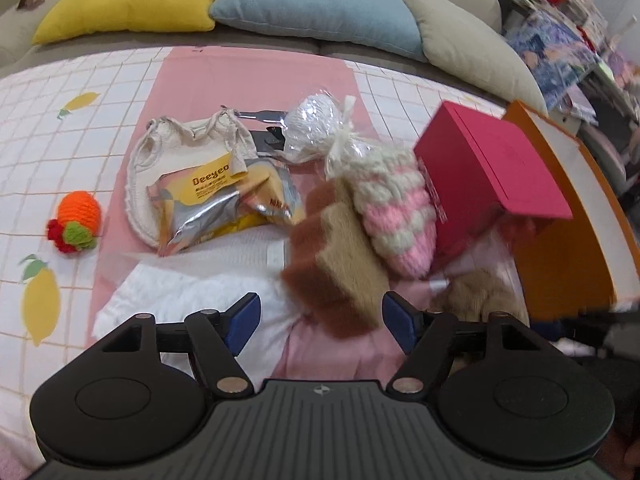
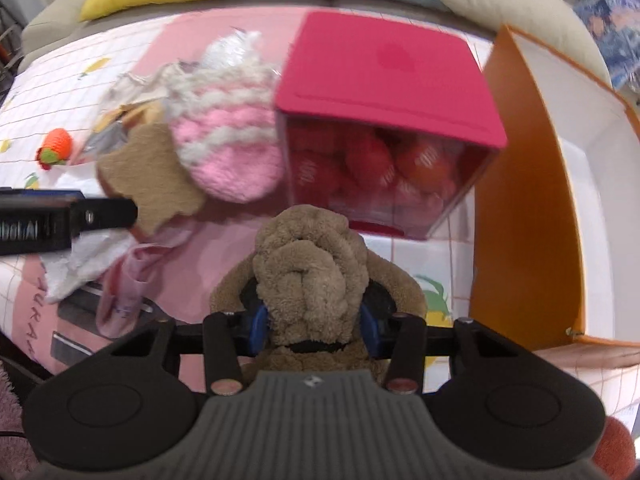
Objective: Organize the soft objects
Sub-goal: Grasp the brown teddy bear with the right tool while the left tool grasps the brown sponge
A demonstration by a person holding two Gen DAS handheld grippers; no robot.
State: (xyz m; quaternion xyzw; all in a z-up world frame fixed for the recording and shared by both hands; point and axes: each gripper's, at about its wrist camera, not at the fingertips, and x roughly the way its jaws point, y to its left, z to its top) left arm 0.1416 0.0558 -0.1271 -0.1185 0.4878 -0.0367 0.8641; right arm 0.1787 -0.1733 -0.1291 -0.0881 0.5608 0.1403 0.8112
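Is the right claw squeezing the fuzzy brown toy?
Touching. In the right wrist view, the right claw has both blue pads pressed into the fuzzy brown toy.

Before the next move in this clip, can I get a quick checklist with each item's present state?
1. Right hand-held gripper closed on the brown plush toy: ok, pads press both sides.
2. Left hand-held gripper open: ok, nothing gripped.
3. Toast-shaped plush lined up between the left pads: ok, its near end sits in the gap.
4. Orange box open and reachable: ok, white interior visible.
5. Space inside the orange box: cannot tell, its floor is mostly hidden.
6. Red-lidded box clear of the brown plush toy: cannot tell.
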